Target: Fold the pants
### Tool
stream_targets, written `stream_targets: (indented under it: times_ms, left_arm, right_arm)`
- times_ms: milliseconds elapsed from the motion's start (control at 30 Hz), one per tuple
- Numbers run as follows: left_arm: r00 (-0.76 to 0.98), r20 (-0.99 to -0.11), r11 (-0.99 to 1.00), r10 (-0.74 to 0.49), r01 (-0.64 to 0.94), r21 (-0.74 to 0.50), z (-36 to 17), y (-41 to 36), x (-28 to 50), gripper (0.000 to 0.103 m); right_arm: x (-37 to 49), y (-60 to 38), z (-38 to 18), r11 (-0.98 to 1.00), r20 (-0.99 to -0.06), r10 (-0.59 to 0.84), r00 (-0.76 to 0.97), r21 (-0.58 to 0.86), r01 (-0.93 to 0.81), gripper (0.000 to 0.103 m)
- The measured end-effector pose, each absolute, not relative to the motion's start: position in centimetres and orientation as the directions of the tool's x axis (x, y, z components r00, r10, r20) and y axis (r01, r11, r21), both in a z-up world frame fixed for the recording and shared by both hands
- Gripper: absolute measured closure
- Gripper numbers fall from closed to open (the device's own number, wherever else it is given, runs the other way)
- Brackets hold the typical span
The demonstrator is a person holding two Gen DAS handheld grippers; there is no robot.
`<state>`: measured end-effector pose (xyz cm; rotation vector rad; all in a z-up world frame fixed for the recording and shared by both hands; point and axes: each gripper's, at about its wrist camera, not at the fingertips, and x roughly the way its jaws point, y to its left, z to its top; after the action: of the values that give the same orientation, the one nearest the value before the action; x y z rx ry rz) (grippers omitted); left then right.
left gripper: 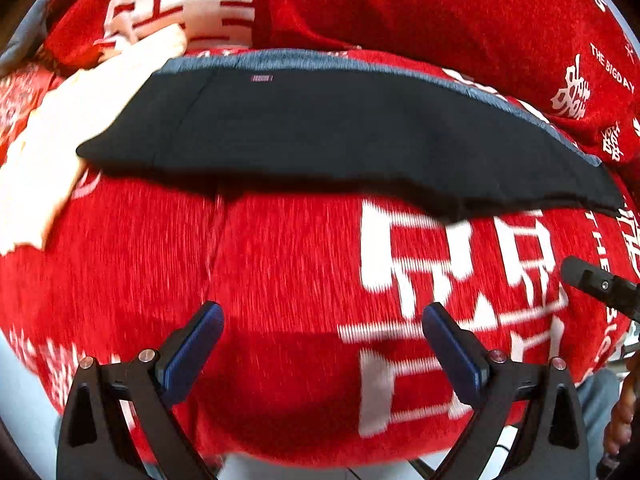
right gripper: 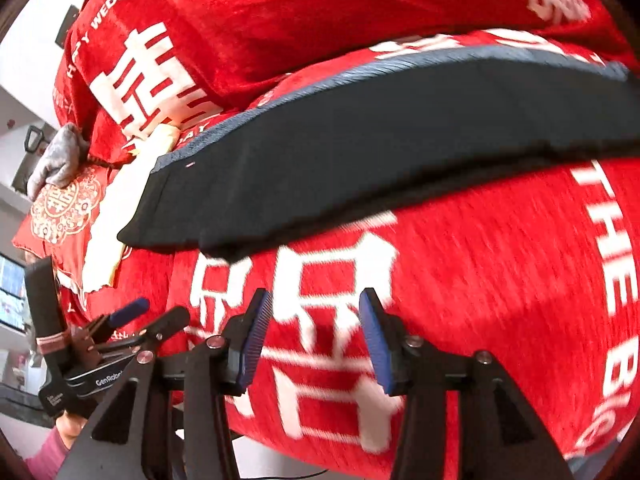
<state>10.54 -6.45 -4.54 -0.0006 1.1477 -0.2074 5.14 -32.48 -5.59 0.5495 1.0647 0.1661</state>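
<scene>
Dark pants (left gripper: 344, 136) lie folded lengthwise in a long band across a red blanket (left gripper: 280, 272) printed with white characters, a blue-grey waistband edge showing along their far side. Taking the pants as landmark and reading left to right: a cream cloth (left gripper: 44, 160) tucks under their left end; on the near side, well clear of the fabric, the left gripper (left gripper: 322, 344) hangs with jaws spread wide and nothing between them; further right on that same near side the right gripper (right gripper: 314, 340) stands with jaws parted about halfway, likewise empty. The next fold would likely go best if each gripper pinched every layer at one end of the band and carried it over squarely, keeping the edges aligned. The right end of the pants runs out of the right wrist view, motion blur smears the blanket, and the small tag near the waistband cannot be read.
</scene>
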Motion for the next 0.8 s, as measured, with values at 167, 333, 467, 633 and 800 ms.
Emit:
stream_targets:
  times_ms: [167, 333, 467, 633, 800]
  left_arm:
    - [0.358, -0.920, 0.983, -0.156, 0.148, -0.109, -5.0, -6.4, 8.4, 0.003]
    - [0.374, -0.917, 0.983, -0.138, 0.167, -0.080, -3.9, -7.1, 6.8, 0.003]
    - [0.389, -0.911, 0.980, -0.134, 0.190, -0.063, -2.9, -8.0, 5.9, 0.003]
    - [0.394, -0.911, 0.974, -0.124, 0.225, -0.035, -2.2, -9.2, 5.0, 0.003]
    - [0.388, -0.914, 0.971, -0.121, 0.236, -0.029, -1.4, -10.1, 5.0, 0.003]
  right_arm:
    - [2.4, -33.5, -6.4, 0.825, -0.774, 0.393, 0.496, 0.535, 0.181, 0.053]
    - [0.3, -34.1, -6.9, 0.805, -0.763, 0.406, 0.503, 0.559, 0.198, 0.053]
    - [-1.0, -35.0, -7.0, 0.787, -0.747, 0.411, 0.522, 0.580, 0.210, 0.051]
    - [-2.5, -36.2, -6.6, 0.771, -0.728, 0.406, 0.553, 0.597, 0.220, 0.051]
    - [-3.0, -37.7, -6.4, 0.739, -0.711, 0.415, 0.569, 0.628, 0.245, 0.051]
